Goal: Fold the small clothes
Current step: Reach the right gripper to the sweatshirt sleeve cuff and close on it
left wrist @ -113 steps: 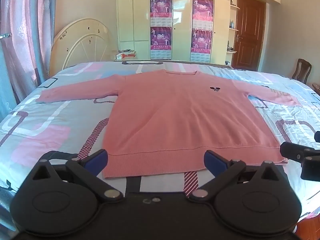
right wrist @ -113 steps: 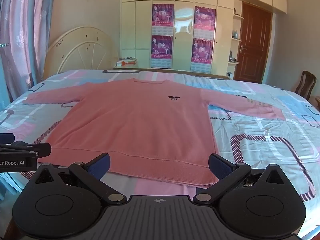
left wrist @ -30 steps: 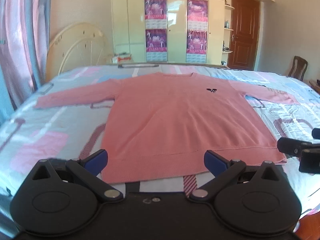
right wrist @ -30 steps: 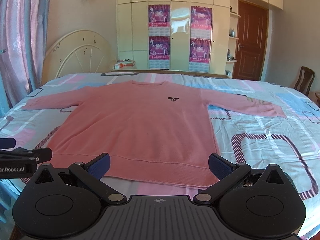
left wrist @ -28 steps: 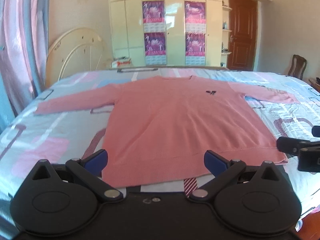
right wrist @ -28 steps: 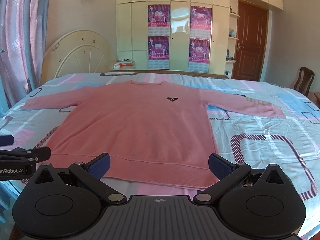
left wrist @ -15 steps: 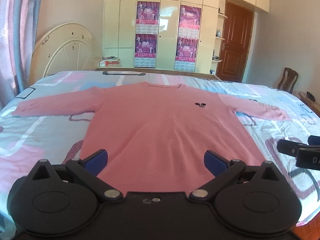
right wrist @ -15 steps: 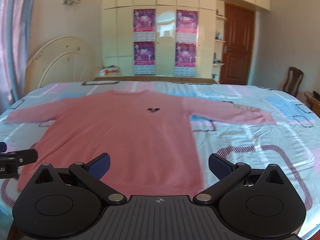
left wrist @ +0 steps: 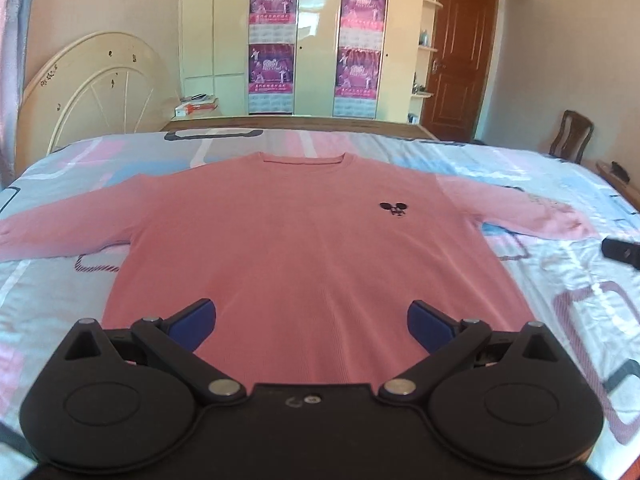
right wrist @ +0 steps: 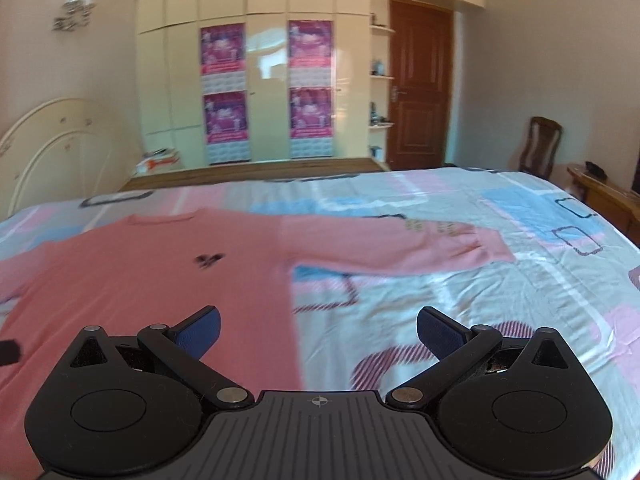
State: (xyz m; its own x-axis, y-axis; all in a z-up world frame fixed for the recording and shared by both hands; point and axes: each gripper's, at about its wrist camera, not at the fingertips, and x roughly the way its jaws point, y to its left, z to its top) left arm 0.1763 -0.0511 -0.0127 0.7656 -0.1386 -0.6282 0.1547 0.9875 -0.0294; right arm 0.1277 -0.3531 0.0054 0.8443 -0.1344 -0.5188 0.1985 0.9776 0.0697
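Ahead of the right gripper (right wrist: 318, 326), fingers spread and empty, the pink knit sweater's right sleeve (right wrist: 400, 250) stretches sideways across the bed (right wrist: 500, 304), nearer it than the equally spread left gripper (left wrist: 311, 318).

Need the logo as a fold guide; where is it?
In the left wrist view, the logo sits on the sweater's chest, right of centre, below the collar.

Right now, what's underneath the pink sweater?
The pink sweater lies flat on the patterned bedsheet, which shows all round it. Whatever sits directly beneath the fabric is covered and cannot be seen.
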